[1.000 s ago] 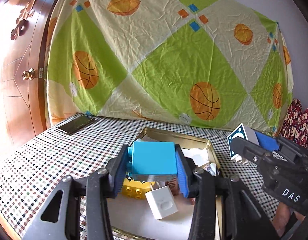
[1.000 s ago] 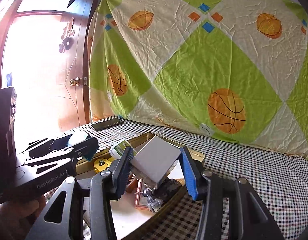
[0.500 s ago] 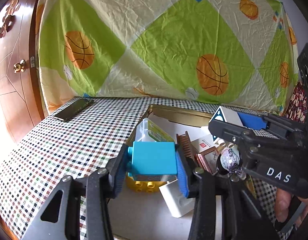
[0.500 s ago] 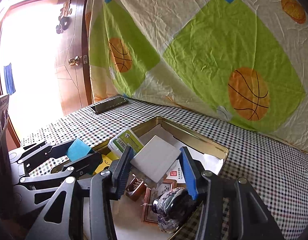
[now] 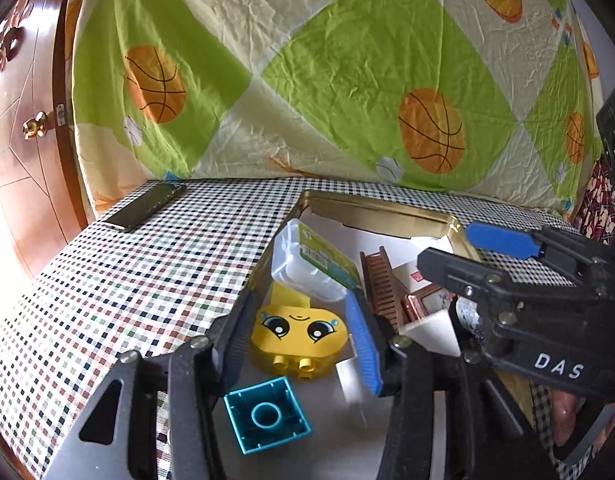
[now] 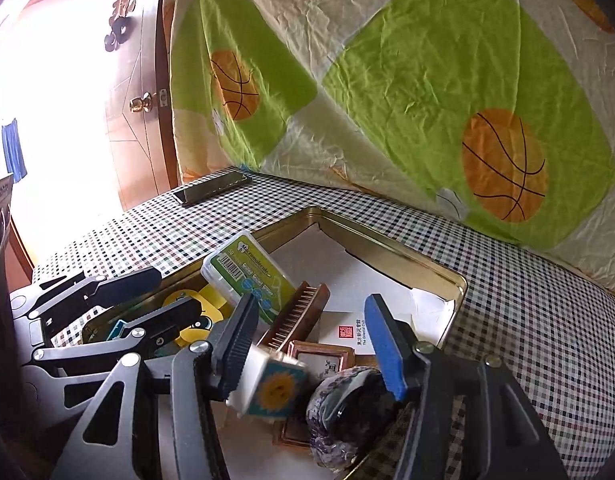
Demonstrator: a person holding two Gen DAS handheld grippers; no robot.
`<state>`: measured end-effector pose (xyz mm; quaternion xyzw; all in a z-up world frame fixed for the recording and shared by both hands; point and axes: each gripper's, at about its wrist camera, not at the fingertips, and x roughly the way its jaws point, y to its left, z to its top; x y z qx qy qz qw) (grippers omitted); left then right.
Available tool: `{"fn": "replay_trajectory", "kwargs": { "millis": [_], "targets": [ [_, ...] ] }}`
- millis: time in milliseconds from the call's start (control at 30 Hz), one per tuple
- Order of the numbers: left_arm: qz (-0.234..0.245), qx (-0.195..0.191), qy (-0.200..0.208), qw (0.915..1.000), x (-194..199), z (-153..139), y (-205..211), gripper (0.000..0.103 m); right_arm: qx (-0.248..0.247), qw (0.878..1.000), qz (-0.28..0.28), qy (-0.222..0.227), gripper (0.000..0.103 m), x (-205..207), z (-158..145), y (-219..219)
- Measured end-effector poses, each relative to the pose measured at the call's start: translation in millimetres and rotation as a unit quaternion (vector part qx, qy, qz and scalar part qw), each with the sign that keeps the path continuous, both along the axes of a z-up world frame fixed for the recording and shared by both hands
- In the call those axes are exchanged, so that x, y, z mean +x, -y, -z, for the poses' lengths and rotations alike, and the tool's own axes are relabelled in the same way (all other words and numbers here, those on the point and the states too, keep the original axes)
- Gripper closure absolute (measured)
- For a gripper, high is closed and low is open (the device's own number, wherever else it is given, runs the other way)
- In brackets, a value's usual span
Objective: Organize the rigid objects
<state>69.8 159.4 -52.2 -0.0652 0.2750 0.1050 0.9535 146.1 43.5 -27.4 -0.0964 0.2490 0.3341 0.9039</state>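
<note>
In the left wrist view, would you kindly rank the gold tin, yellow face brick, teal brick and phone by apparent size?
1. Gold tin.
2. Yellow face brick and teal brick: similar, and the teal one is nearer, so unranked.
3. Phone, though farthest away.

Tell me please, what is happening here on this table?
A person with a two-finger gripper in each hand is sorting small objects into a gold metal tray on the checkered tablecloth. Both the left gripper and the right gripper are open, hanging over the tray. A hollow turquoise plastic brick lies below the left gripper with its open side up, beside a yellow face-printed toy block. A white cube with a sun picture lies tilted by the right gripper's left finger.
</note>
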Motion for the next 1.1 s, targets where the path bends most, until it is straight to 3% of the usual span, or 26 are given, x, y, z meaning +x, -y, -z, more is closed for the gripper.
{"fn": "replay_trajectory", "kwargs": {
  "millis": [33, 100, 167, 333, 433, 667, 1100],
  "targets": [
    [-0.004, 0.001, -0.001, 1.0000, -1, 0, -1, 0.042, 0.006, 1.000, 0.003, 0.002, 0.035, -1, -1, 4],
    [-0.005, 0.005, 0.011, 0.9999, -6, -4, 2, 0.012, 0.019, 1.000, 0.008, 0.012, 0.026, -6, -6, 11],
    [-0.009, 0.017, 0.028, 0.9994, -13, -10, 7, 0.000, 0.026, 0.999, 0.013, 0.029, 0.023, -14, -11, 16],
    [-0.010, 0.049, 0.039, 0.9980, -21, -24, 19, 0.000, 0.033, 0.997, 0.018, 0.066, 0.023, -36, -26, 23],
    [-0.022, 0.044, 0.047, 0.9977, -27, -31, 16, 0.000, 0.048, 0.995, 0.020, 0.081, 0.022, -46, -36, 30],
    [-0.050, 0.031, 0.044, 0.9973, -34, -37, 2, 0.000, 0.079, 0.993, 0.024, 0.087, 0.013, -55, -49, 43],
    [-0.055, 0.047, 0.056, 0.9958, -39, -37, 2, 0.000, 0.083, 0.994, 0.030, 0.070, 0.013, -53, -37, 49]
  ]
}}
